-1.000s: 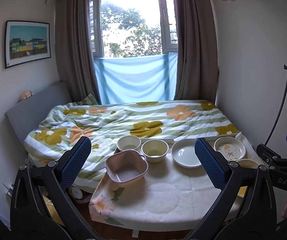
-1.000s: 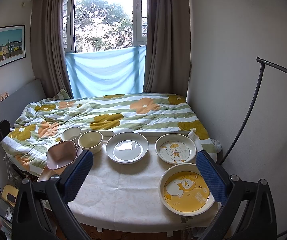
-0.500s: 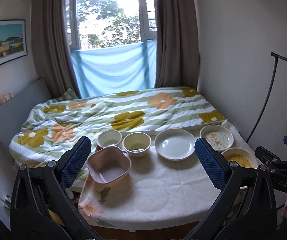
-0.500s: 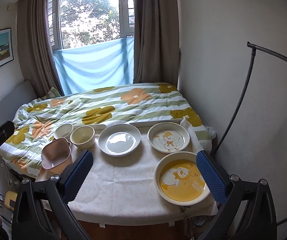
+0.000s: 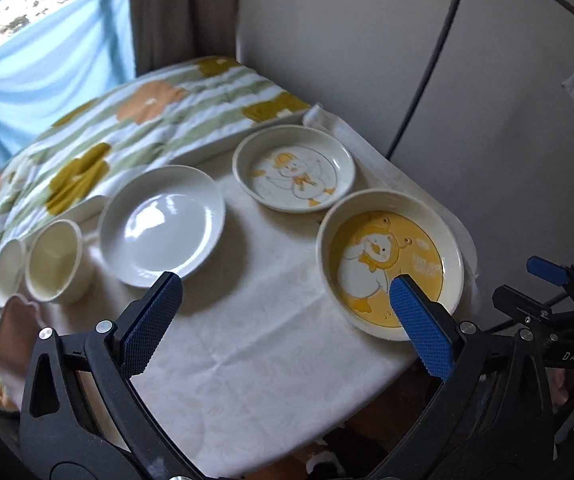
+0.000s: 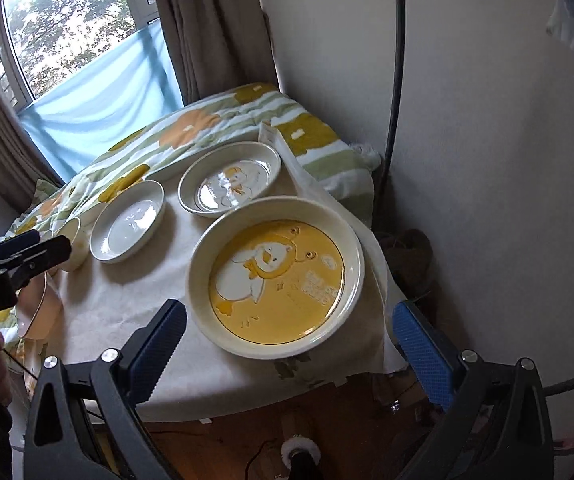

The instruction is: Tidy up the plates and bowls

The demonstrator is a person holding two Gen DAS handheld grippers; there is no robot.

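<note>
A yellow duck plate [image 5: 391,268] [image 6: 277,276] sits at the table's near right. Behind it is a white duck plate [image 5: 294,174] [image 6: 229,178]. A plain white plate [image 5: 162,224] [image 6: 128,220] lies left of that, then a cream bowl [image 5: 56,266] [image 6: 72,242], a small white bowl [image 5: 7,266] and a pink bowl [image 5: 13,336] [image 6: 41,310] at the left edge. My left gripper [image 5: 283,320] is open above the table's front. My right gripper [image 6: 287,340] is open and empty, just in front of the yellow plate; it also shows in the left wrist view [image 5: 547,280].
The table [image 5: 255,360] wears a white cloth and abuts a bed with a flowered quilt [image 5: 107,120]. A wall [image 5: 407,40] and a black stand pole [image 6: 395,80] are close on the right. The left gripper's body [image 6: 7,268] shows at the right view's left edge.
Both grippers have moved forward, down and to the right, toward the yellow duck plate. Both stay open. The dishes have not moved.
</note>
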